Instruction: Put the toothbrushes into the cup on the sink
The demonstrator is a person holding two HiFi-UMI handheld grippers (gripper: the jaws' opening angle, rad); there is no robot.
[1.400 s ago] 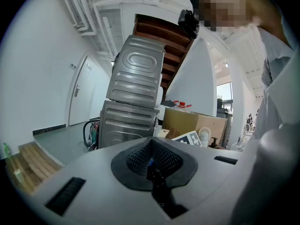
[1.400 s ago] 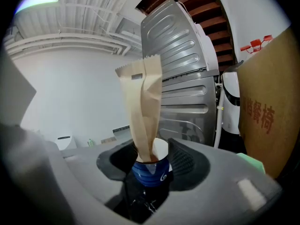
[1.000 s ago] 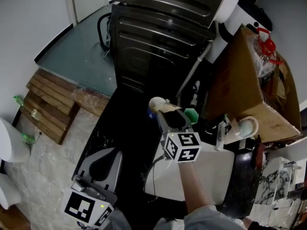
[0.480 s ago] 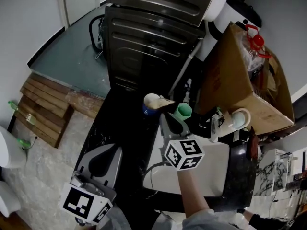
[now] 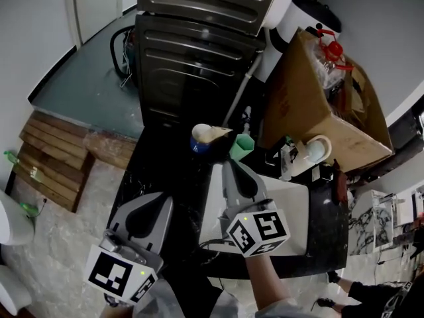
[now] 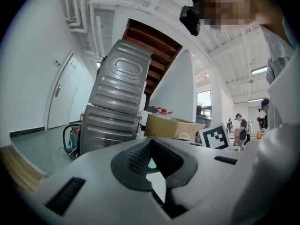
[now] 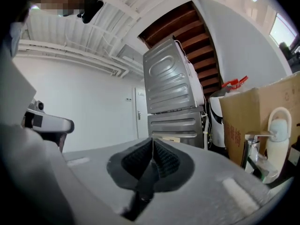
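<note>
Seen from above, the person holds a pair of tongs in each hand, both pointing up the picture and level. The left tongs (image 5: 159,203) sit low at lower left, pad tips meeting, with nothing gripped. The right tongs (image 5: 230,167) reach further forward at centre, held at the end of a bare forearm (image 5: 268,280) rising from the bottom edge. Their jaws have just been closing and press flat together, with nothing between them. A black-and-white marker cube (image 5: 260,227) sits at their rear.
</note>
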